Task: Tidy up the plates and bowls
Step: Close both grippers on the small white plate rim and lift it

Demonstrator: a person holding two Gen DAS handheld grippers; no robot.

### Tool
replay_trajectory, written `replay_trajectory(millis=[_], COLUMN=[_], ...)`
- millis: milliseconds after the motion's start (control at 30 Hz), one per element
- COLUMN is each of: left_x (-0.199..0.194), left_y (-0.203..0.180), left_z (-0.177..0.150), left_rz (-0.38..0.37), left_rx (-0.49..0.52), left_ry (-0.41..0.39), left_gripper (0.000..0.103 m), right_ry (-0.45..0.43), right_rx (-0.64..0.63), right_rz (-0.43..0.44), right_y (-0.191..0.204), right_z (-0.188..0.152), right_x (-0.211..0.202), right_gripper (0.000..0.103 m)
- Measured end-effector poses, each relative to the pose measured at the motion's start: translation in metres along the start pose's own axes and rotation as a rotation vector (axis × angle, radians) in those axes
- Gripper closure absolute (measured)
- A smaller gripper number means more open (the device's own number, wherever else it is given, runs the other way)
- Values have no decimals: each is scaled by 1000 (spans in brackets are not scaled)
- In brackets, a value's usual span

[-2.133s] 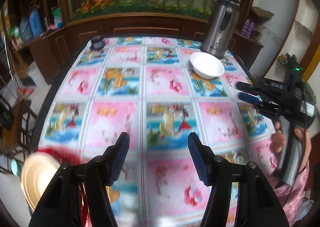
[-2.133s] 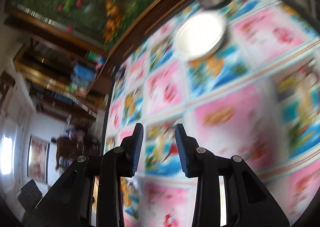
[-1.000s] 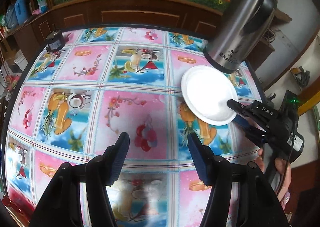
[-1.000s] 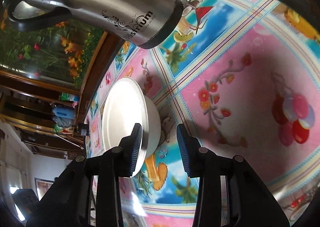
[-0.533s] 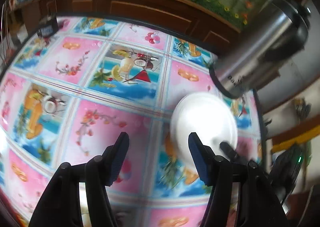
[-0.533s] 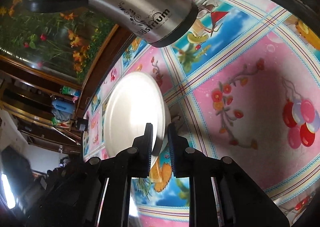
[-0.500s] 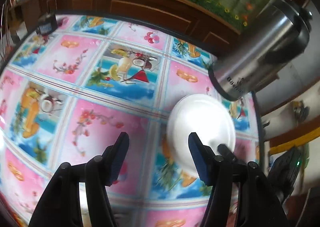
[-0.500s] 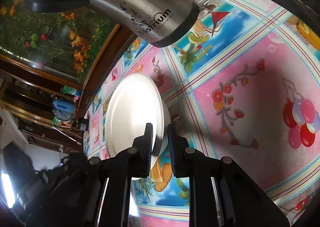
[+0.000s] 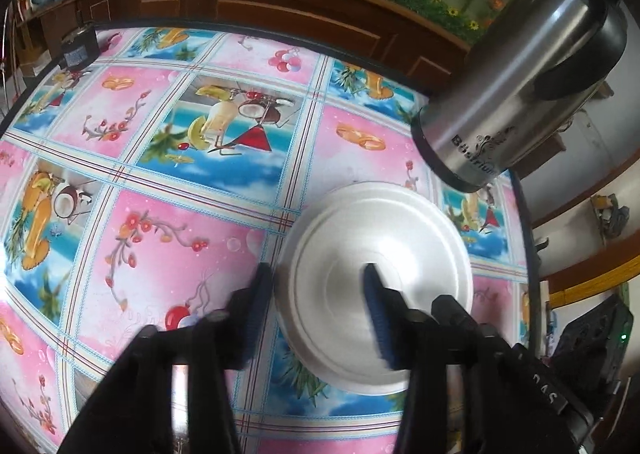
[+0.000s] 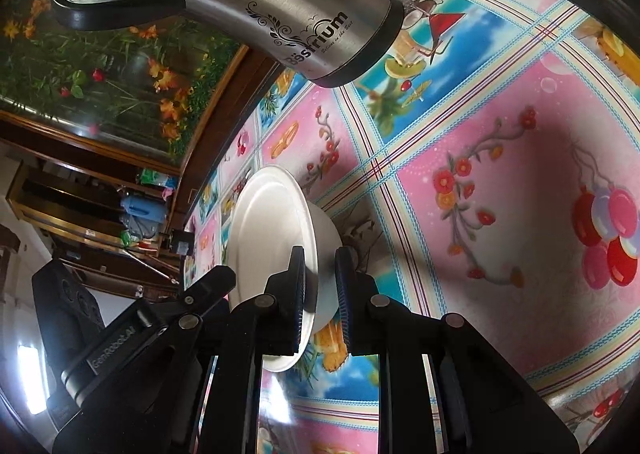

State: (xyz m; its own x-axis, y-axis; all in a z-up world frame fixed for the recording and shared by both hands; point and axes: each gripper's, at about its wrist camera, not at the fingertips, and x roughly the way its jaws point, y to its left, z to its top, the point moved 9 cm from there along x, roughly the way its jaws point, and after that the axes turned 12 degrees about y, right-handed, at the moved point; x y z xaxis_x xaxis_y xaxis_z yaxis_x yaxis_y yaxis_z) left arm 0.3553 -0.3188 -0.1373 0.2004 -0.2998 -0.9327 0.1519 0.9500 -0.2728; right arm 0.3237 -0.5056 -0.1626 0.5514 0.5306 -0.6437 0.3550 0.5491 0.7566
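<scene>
Right tongs (image 10: 320, 286) clamp bowl (image 10: 272, 238) rim — left tongs (image 9: 316, 310) spread.

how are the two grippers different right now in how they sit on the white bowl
The right gripper is shut on the white bowl's rim, one finger inside and one outside the wall. The left gripper is open, its fingers wide apart straddling the opposite rim without clamping.

The right gripper comes in from the bowl's side nearest the steel kettle; the left gripper comes from the other side.

Both are black with blue pads, and both are at the same bowl.

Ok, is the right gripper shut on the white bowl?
Yes. The right gripper pinches the white bowl by its rim, one finger inside, one outside.
</scene>
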Motion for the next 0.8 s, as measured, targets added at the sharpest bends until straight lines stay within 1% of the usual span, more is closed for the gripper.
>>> replay_trajectory(millis=[100, 200, 267, 300, 367, 500, 533, 567, 600, 667, 800], left_x=[1, 3, 4, 4, 6, 9, 10, 11, 13, 13, 11], left_y=[1, 2, 0, 0, -2, -2, -2, -1, 1, 0, 1], left_z=[-1, -1, -2, -3, -4, -7, -7, -7, -8, -8, -11], left_rz=[23, 11, 10, 10, 2, 8, 8, 4, -1, -5, -12], left_rx=[4, 2, 7, 10, 16, 27, 25, 21, 17, 19, 22], left_ry=[-3, 4, 7, 9, 14, 16, 18, 21, 26, 24, 23], left_gripper=[76, 80, 80, 84, 90, 90, 90, 94, 94, 94, 94], right_ry=[12, 34, 42, 42, 24, 1, -5, -14, -17, -15, -19], right_rx=[19, 57, 70, 72, 71, 41, 34, 29, 32, 47, 44], right_rz=[-2, 18, 40, 47, 28, -20, -32, -48, -53, -36, -56], right_y=[-3, -7, -8, -8, -8, -6, -6, -7, -8, -10, -10], right_z=[-1, -1, -1, 0, 0, 1, 1, 2, 2, 3, 2], right_x=[1, 2, 1, 0, -1, -2, -2, -2, -2, -2, -3], right_gripper=[87, 86, 82, 79, 79, 79, 84, 88, 90, 91, 92])
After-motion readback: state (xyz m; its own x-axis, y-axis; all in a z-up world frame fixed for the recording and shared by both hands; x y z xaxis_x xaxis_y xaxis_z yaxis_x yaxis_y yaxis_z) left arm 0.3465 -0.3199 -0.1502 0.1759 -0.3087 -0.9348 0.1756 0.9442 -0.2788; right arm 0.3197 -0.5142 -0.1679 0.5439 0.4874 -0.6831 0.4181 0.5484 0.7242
